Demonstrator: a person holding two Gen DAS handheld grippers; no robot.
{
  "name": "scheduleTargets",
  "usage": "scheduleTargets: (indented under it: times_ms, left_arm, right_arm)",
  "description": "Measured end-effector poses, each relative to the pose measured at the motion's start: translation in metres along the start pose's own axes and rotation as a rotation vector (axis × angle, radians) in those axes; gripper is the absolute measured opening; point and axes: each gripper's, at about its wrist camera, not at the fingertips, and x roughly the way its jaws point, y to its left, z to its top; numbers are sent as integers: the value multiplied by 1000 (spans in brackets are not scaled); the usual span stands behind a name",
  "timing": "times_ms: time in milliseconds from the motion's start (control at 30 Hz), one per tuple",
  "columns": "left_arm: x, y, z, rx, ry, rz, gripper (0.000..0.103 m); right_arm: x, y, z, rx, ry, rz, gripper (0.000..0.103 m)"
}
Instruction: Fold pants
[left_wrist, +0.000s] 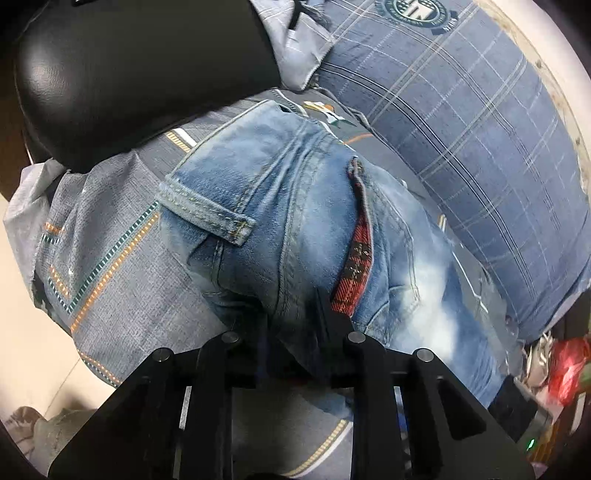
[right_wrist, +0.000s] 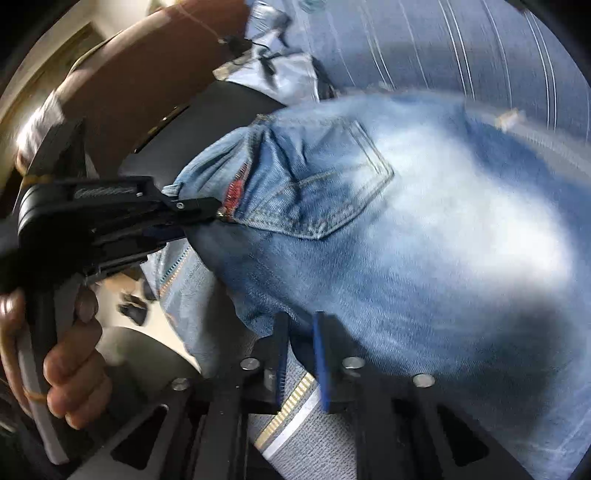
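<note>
jeans: we've got a pair of faded blue jeans (left_wrist: 295, 206) bunched up on a grey patterned cloth (left_wrist: 110, 236), with the waistband, a belt loop and a bit of red plaid lining (left_wrist: 351, 269) all showing

left tongs: our left tongs (left_wrist: 295, 321) are clamped on a fold of the denim right by the plaid lining, jaws pinched together with the fabric between them

left tongs, other view: from the right wrist camera we see the left tongs (right_wrist: 218, 214) coming in from the side and biting the waistband edge next to the back pocket (right_wrist: 325, 184), with our hand (right_wrist: 70, 369) wrapped around the handle

right tongs: our right tongs (right_wrist: 301, 354) sit at the lower edge of the denim, blue pads (right_wrist: 320, 362) a little apart with fabric running between them. Honestly can't tell if they're actually pinching it, the shot is pretty blurry

around: blue plaid fabric (left_wrist: 480, 147) lies just beside the jeans, and a shiny black rounded thing (left_wrist: 129, 74) sits above the cloth
</note>
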Motion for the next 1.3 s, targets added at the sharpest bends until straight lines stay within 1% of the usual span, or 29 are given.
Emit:
scheduleTargets:
  times_ms: [33, 67, 100, 133, 167, 200, 233, 300, 333, 367, 400, 467, 500, 533, 567, 633, 700, 767, 933, 1067, 1133, 1200, 1300]
  left_arm:
    - [-4, -5, 0, 4, -16, -19, 20]
    - [-12, -3, -4, 1, -38, -49, 23]
    - [-17, 2, -10, -9, -46, -72, 34]
    - [-23, 6, -20, -27, -50, -113, 42]
    - [-27, 8, -32, -41, -51, -163, 54]
    - [-30, 7, -41, -40, -50, -194, 56]
    - [-31, -2, -52, -3, -43, -207, 56]
    - [-34, -27, -65, 116, -41, -217, 56]
    - [-36, -38, -70, 163, -54, -226, 56]
    - [-43, -55, -79, 242, -86, -236, 56]
    - [-49, -66, -88, 300, -112, -240, 56]
    - [-55, -96, -109, 439, -147, -252, 56]
    - [-56, -113, -122, 509, -141, -260, 56]
    - [-55, -123, -130, 547, -132, -264, 56]
    - [-54, -138, -142, 606, -118, -275, 56]
    - [-52, -161, -159, 686, -105, -298, 56]
    - [-48, -187, -176, 768, -91, -314, 56]
    - [-43, -207, -188, 827, -65, -341, 56]
    - [-28, -251, -230, 972, 12, -388, 56]
    - [-5, -282, -251, 1069, 83, -411, 56]
    - [8, -294, -262, 1120, 113, -414, 56]
    - [24, -308, -277, 1193, 144, -412, 56]
    - [41, -321, -293, 1274, 156, -374, 56]
  right_arm:
    - [-2, -4, 1, 26, -5, 24, 15]
    - [-9, -9, 2, 57, -18, 46, 16]
    - [-17, -11, 3, 81, -34, 68, 17]
    - [-23, -12, 3, 96, -44, 83, 19]
    - [-32, -15, 5, 120, -56, 98, 20]
    - [-46, -18, 6, 148, -82, 111, 21]
    - [-62, -21, 5, 172, -114, 120, 23]
    - [-90, -29, 3, 204, -176, 117, 25]
    - [-104, -33, 3, 220, -207, 112, 29]
    - [-122, -40, 1, 243, -246, 99, 31]
    - [-145, -47, -3, 266, -302, 88, 32]
    - [-188, -63, -12, 313, -418, 51, 47]
    - [-205, -70, -17, 334, -466, 25, 49]
    - [-225, -79, -25, 357, -522, -12, 50]
    - [-236, -85, -26, 370, -547, -31, 50]
    - [-268, -106, -46, 430, -614, -83, 50]
    - [-290, -121, -58, 484, -660, -117, 50]
    - [-313, -138, -75, 547, -718, -142, 50]
    - [-344, -160, -99, 663, -799, -194, 50]
    - [-356, -178, -122, 760, -828, -225, 50]
    - [-357, -187, -129, 799, -819, -209, 50]
    - [-360, -198, -137, 837, -803, -215, 50]
    - [-359, -207, -142, 877, -791, -226, 50]
